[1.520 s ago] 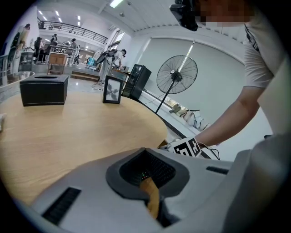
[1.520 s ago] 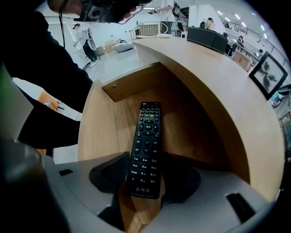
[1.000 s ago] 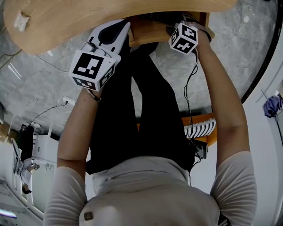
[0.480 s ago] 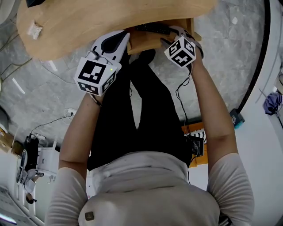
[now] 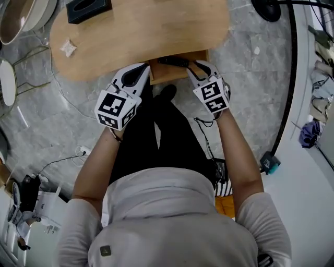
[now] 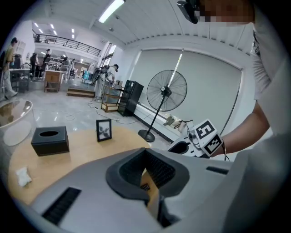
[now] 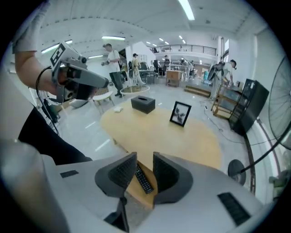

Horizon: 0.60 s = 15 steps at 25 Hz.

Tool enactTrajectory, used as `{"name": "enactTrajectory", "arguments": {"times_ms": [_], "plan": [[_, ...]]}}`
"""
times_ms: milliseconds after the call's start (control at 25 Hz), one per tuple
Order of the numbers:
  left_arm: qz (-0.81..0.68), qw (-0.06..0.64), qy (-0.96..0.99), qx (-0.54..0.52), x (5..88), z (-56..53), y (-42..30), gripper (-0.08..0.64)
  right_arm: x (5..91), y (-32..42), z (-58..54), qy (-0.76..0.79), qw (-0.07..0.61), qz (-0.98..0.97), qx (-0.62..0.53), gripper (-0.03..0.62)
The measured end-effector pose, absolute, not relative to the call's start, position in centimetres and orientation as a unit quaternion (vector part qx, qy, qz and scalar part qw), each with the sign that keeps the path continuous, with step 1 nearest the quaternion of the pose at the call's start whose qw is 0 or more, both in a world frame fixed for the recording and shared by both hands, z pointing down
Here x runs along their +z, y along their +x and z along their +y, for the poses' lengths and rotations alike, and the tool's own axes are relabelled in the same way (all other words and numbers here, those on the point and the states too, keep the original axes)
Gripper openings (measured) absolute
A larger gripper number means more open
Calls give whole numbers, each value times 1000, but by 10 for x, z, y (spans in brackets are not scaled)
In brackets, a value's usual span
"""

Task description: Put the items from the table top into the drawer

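A black remote (image 5: 174, 61) lies in the open wooden drawer (image 5: 180, 74) under the near edge of the oval table (image 5: 156, 31). On the tabletop are a black tissue box (image 5: 88, 8), a crumpled white wad (image 5: 68, 48) and a small photo frame (image 7: 181, 113). My left gripper (image 5: 147, 67) hovers at the drawer's left corner, its pads meeting at the tips (image 6: 145, 152) with nothing held. My right gripper (image 5: 194, 65) hangs above the drawer's right side. Its jaws (image 7: 144, 157) have just been closing and stand a little apart, empty, with the remote (image 7: 144, 178) showing far below.
A standing fan (image 6: 166, 91) is beyond the table's right end, its base (image 5: 269, 9) on the grey floor. A round side table (image 5: 15, 21) sits off the left end. Cables trail over the floor, and the person's dark legs stand against the drawer.
Both grippers have risen from the drawer's mouth and the head view has pulled up, showing the whole tabletop. The right gripper has rolled, its marker cube now facing up.
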State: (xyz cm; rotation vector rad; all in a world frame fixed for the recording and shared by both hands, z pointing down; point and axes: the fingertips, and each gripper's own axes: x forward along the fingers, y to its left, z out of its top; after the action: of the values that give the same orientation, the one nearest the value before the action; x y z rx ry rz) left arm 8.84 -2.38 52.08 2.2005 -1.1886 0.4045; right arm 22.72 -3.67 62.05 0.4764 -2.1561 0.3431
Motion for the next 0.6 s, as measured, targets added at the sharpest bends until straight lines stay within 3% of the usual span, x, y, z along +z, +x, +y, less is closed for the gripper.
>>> {"name": "enactTrajectory", "arguments": {"times_ms": [600], "plan": [[-461, 158, 867, 110, 277, -18, 97, 9, 309, 220, -38, 304, 238, -920, 61, 60]]}}
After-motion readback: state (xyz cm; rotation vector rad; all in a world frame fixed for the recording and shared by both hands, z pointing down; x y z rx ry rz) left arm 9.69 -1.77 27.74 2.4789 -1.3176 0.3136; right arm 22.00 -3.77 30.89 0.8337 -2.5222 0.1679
